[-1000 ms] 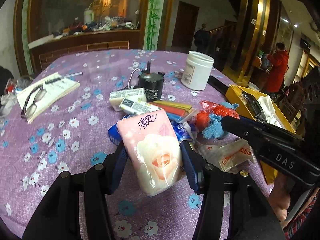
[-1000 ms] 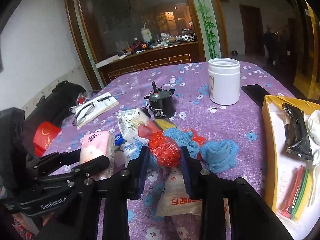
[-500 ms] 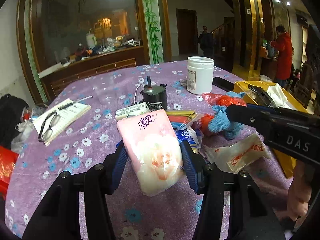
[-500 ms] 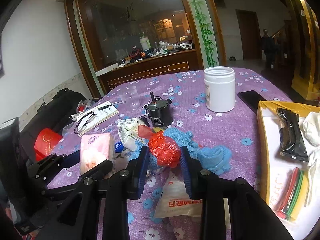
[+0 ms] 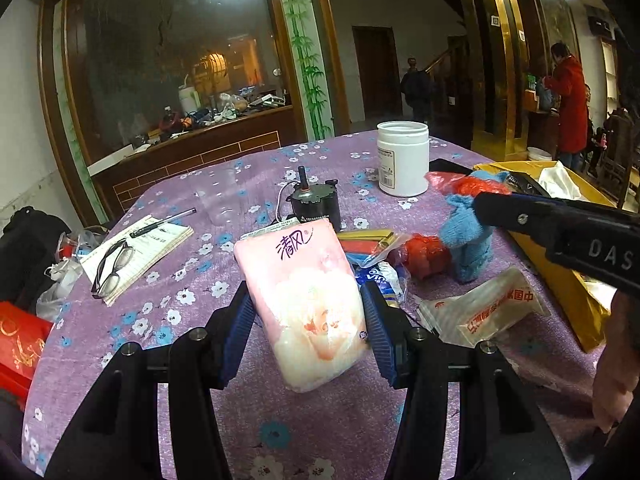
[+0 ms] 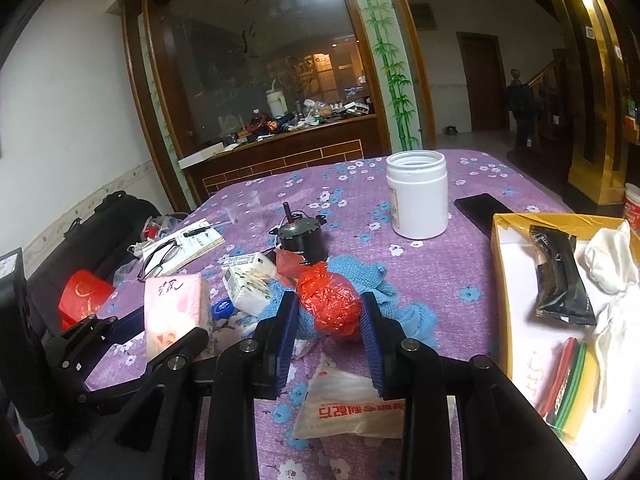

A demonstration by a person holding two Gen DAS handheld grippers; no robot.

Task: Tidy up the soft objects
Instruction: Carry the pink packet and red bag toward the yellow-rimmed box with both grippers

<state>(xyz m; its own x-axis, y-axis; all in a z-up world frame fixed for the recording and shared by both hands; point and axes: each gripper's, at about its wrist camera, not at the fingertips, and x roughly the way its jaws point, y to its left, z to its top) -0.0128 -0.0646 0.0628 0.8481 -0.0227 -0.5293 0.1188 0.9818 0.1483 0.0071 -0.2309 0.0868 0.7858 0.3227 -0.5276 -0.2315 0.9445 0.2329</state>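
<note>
The left gripper (image 5: 306, 320) now carries the pink plastic-wrapped tissue pack (image 5: 306, 300) well above the purple flowered tablecloth (image 5: 200, 264); a second ago the pack sat low over the pile of small packets. The right gripper (image 6: 328, 314) has also risen, lifting the crumpled red plastic bag (image 6: 330, 306) together with the light blue knitted cloth (image 6: 368, 280), whose end now hangs free in the left wrist view (image 5: 466, 248). Both cameras now see more of the room above the table.
</note>
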